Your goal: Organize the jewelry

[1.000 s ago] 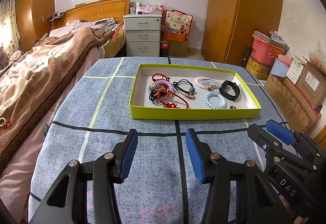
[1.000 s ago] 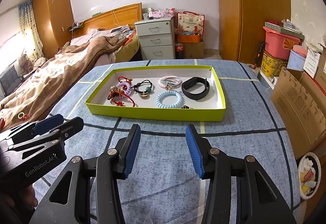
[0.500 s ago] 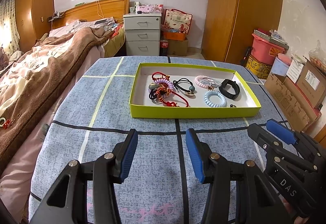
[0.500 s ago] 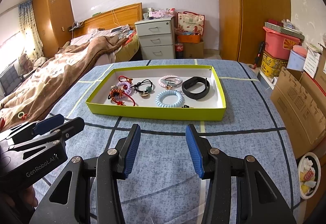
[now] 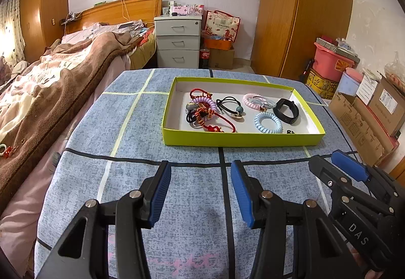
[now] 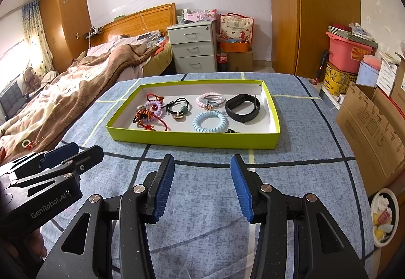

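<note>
Before the green tray (image 5: pixel 243 138) (jewelry inside), left tool (image 5: pixel 198 192) and right tool (image 6: pixel 202 187) gape empty.

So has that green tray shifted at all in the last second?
No. The green tray sits at the same spot against the dark line on the blue cloth.

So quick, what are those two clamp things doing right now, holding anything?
Left gripper: jaws open, holding nothing.
Right gripper: jaws open, holding nothing.
</note>
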A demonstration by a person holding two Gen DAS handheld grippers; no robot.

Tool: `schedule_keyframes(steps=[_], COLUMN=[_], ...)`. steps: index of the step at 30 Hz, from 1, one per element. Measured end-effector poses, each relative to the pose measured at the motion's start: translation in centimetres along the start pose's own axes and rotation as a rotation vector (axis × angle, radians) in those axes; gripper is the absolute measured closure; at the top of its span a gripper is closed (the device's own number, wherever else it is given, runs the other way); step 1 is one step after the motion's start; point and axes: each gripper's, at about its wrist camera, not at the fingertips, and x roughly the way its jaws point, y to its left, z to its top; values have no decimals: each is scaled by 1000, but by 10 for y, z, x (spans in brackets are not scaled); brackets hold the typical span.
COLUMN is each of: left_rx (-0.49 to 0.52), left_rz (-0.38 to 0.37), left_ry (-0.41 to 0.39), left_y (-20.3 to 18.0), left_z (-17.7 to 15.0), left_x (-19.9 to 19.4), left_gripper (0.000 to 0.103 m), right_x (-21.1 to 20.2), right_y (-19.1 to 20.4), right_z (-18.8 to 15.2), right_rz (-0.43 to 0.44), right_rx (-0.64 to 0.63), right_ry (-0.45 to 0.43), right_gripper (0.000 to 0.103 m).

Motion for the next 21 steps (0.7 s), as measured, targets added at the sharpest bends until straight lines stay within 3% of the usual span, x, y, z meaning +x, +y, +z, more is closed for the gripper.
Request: schedule_keyframes(steps=[21], left_rx=[2], left_rz=[-3], left_ry=[1], left_y=[0], left_z=[1], left_x=[0], left_gripper=[52], right_x=[0], right_y=[-1], right_z=[0], right_rz=[1], right_rx=[3], right_ry=[4], right_gripper=[56])
